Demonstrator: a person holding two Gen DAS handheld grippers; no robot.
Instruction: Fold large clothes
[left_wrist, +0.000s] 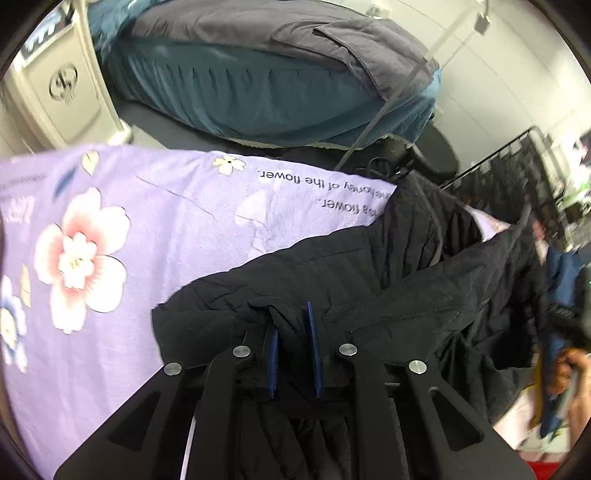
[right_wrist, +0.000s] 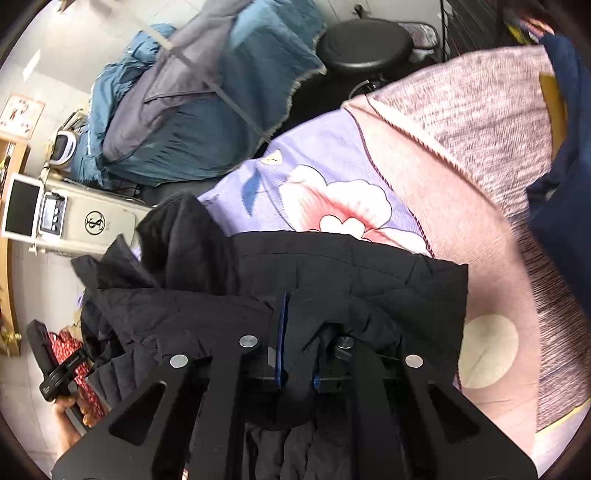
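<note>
A large black quilted garment (left_wrist: 388, 280) lies partly on a lilac flowered bedsheet (left_wrist: 122, 229). My left gripper (left_wrist: 293, 339) is shut on a fold of its near edge, with black cloth bunched between the blue pads. In the right wrist view the same black garment (right_wrist: 332, 266) hangs over the sheet (right_wrist: 325, 173). My right gripper (right_wrist: 299, 343) is shut on another fold of it; cloth covers the right finger. The garment is stretched between both grippers, and the other hand shows at each view's edge.
A pink and grey blanket (right_wrist: 480, 155) lies right of the garment. A bed with teal and grey covers (left_wrist: 258, 74) stands behind. A beige appliance (left_wrist: 62, 88) is at the left, a black round stool (right_wrist: 364, 44) and a dark rack (left_wrist: 517, 166) beyond.
</note>
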